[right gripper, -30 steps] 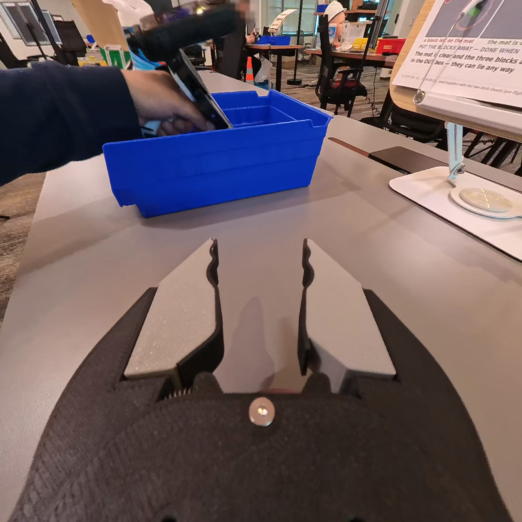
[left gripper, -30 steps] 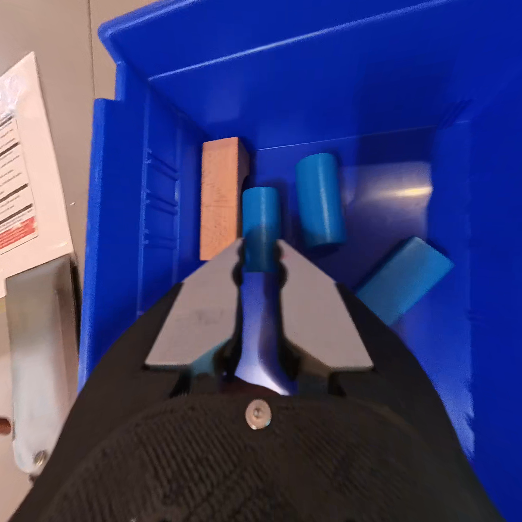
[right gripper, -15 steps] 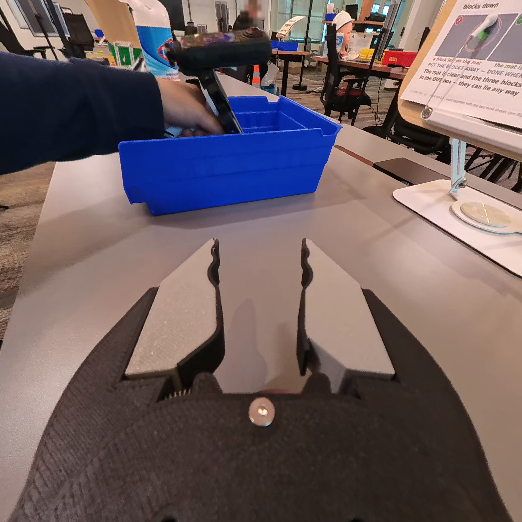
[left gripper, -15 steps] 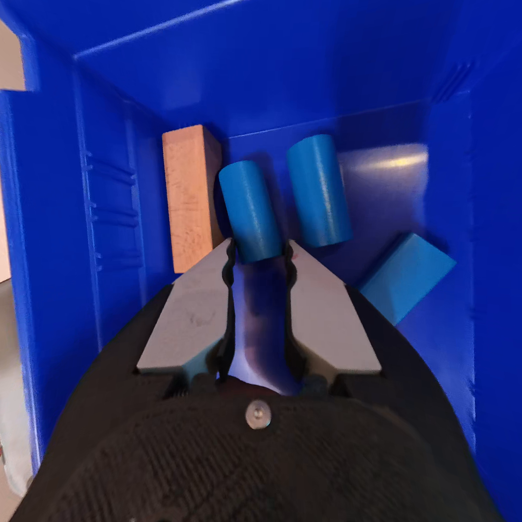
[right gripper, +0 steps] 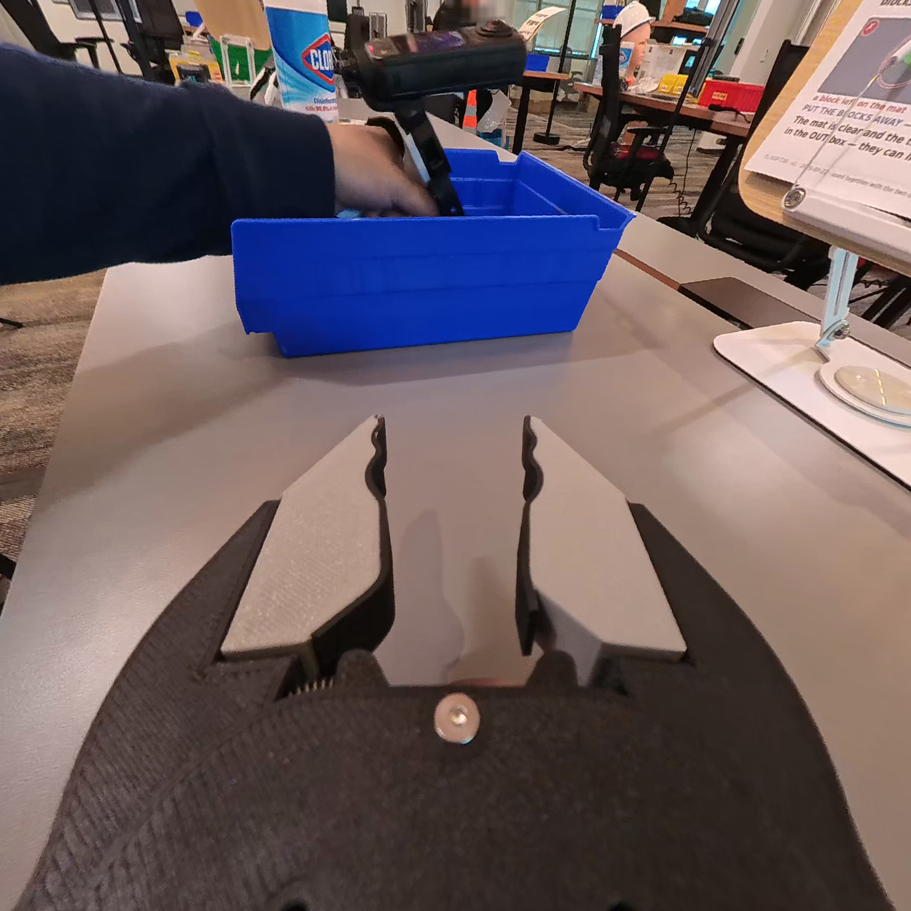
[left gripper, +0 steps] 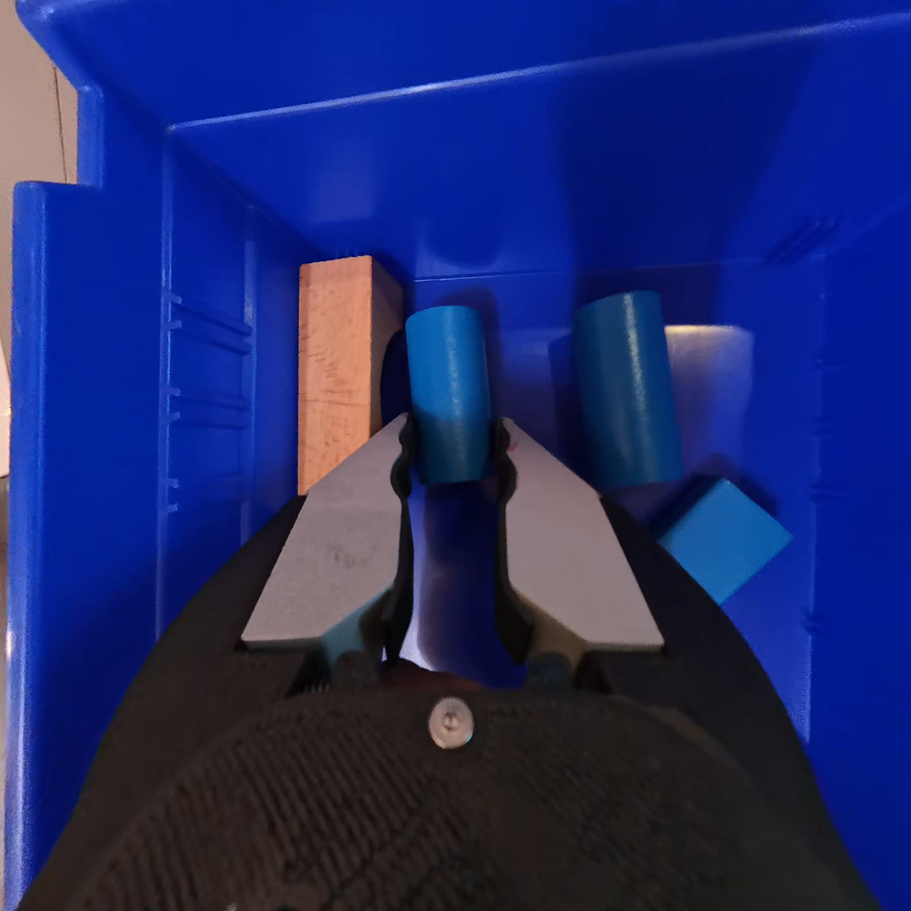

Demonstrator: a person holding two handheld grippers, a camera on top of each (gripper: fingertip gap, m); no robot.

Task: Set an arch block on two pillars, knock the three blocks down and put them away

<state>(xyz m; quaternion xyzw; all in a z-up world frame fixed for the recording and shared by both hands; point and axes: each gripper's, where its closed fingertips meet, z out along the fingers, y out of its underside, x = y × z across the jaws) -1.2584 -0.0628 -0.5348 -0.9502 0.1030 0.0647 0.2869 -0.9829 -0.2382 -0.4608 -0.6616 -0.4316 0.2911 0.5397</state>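
Tongs on the left [left gripper: 452,446] are lowered deep into the blue bin [left gripper: 493,197], and a blue cylinder [left gripper: 449,394] is seen between their tips. The near end of that cylinder lies between the black pads, but whether the pads press on it or stand just clear cannot be told; it appears to lie on the bin floor. The right tongs [right gripper: 453,434] are held wide open with nothing between them, low over the grey tabletop [right gripper: 493,384], well apart from the bin.

The putting-away step is judged to be in hand, and close to done: no block is seen left out on the tabletop. If the cylinder is already let go, the next move calls for the left tongs to be lifted straight out without the neighbouring blocks being knocked; if not, the tips must first be spread.

Inside the bin, four blocks are seen lying down. A wooden block [left gripper: 335,374] is set against the left wall, with the cylinder at the tongs just beside it. A second blue cylinder [left gripper: 628,389] lies apart to the right, and a light blue block [left gripper: 724,537] rests near the right wall.
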